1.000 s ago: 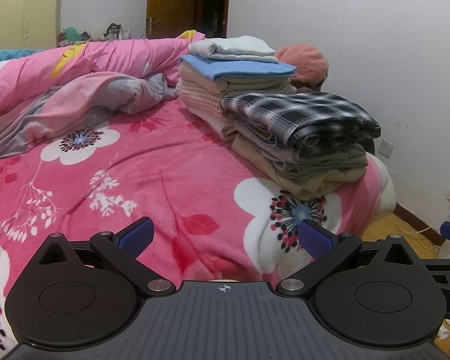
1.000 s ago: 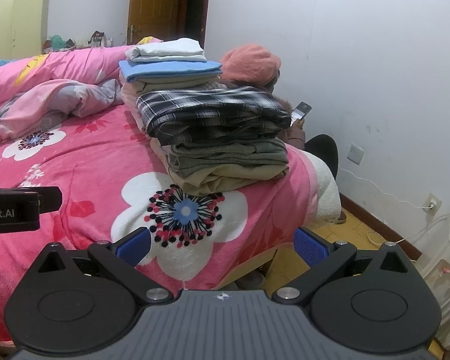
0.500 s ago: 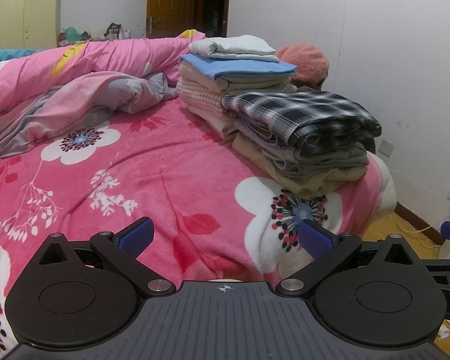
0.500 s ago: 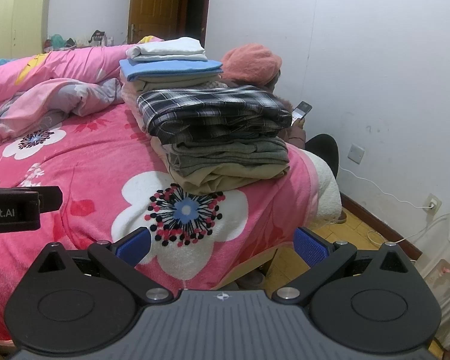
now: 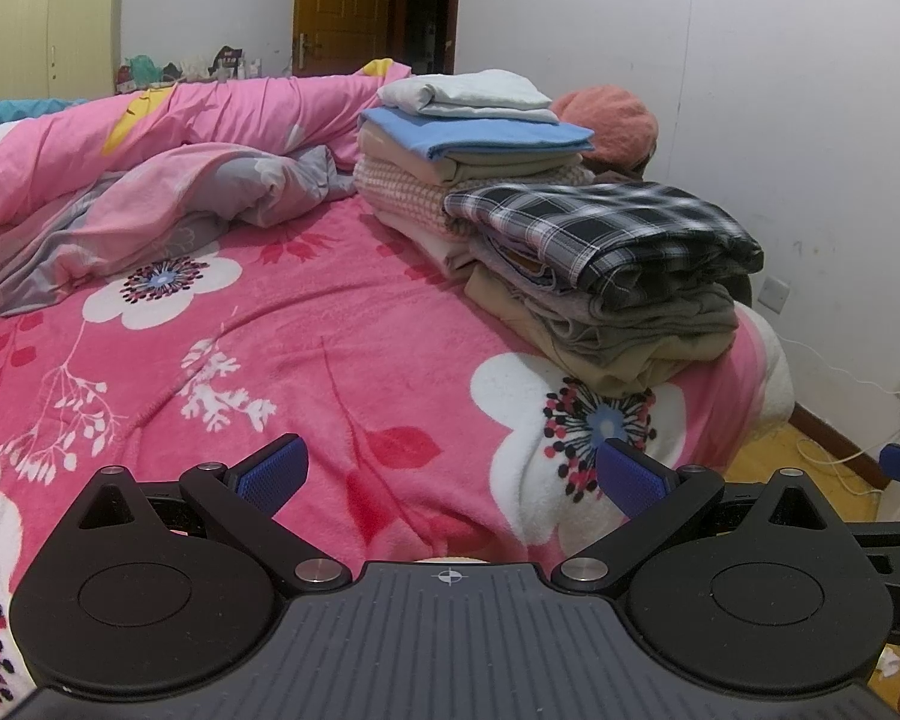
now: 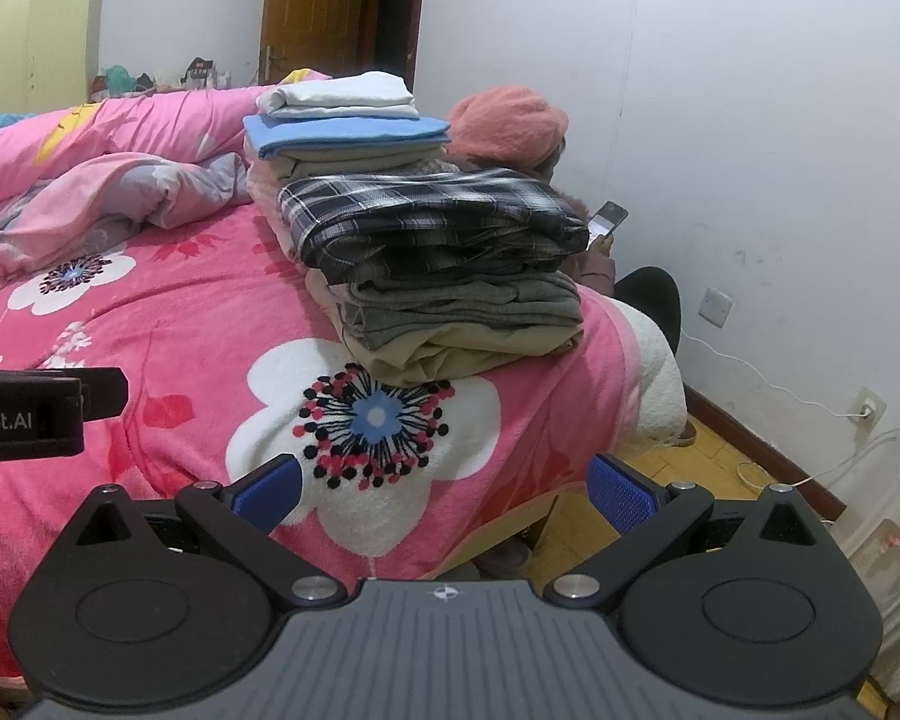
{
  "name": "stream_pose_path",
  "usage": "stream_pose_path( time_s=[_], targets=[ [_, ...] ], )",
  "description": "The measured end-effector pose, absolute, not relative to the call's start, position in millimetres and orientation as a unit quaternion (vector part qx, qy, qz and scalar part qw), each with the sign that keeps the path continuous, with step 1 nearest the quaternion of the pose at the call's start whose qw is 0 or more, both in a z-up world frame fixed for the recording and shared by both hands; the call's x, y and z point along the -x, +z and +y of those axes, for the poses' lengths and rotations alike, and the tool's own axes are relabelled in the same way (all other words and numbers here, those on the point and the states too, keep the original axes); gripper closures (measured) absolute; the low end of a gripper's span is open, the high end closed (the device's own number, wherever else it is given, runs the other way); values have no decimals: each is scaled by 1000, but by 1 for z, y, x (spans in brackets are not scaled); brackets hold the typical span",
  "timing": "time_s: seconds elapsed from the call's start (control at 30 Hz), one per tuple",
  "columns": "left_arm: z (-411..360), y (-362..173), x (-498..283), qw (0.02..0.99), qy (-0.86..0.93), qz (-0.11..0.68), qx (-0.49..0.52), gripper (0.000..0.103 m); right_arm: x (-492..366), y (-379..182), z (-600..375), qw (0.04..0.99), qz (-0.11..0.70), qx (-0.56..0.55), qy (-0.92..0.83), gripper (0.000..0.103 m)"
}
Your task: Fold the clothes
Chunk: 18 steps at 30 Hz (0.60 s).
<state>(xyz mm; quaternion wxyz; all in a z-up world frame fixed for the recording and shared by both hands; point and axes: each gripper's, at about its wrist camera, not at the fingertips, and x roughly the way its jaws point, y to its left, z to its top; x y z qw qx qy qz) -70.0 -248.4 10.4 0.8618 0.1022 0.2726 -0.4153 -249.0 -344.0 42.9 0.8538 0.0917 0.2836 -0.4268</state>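
Both grippers hung low over the near edge of the bed (image 5: 342,348), side by side, pointing toward the far wall. Left gripper (image 5: 450,474) stood spread wide, nothing between its blue pads; right gripper (image 6: 444,489) likewise spread and empty.

The clothes sat ahead and to the right, in two folded stacks along the bed's right-hand edge. The nearer stack (image 6: 450,300) carried a black-and-white plaid garment (image 6: 432,210) on top of grey and tan pieces. The farther stack (image 6: 342,138) showed blue and white layers. Long axis of each stack ran roughly along the bed edge, away from the grippers.

From the right wrist view the near stack lay almost dead ahead; from the left wrist view it lay well off to the right. Judged: right gripper was the nearer.

No unfolded garment was visible on the open blanket. Rumpled quilt (image 5: 168,198) at far left. A person in a pink hat (image 6: 510,120) sat beyond the stacks.
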Motion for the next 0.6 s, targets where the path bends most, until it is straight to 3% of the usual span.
stream_pose_path(
  time_s=[0.6],
  targets=[
    [-249, 10, 69, 862, -413, 274, -104, 0, 249, 43, -345, 853, 284, -93, -427, 0]
  ],
)
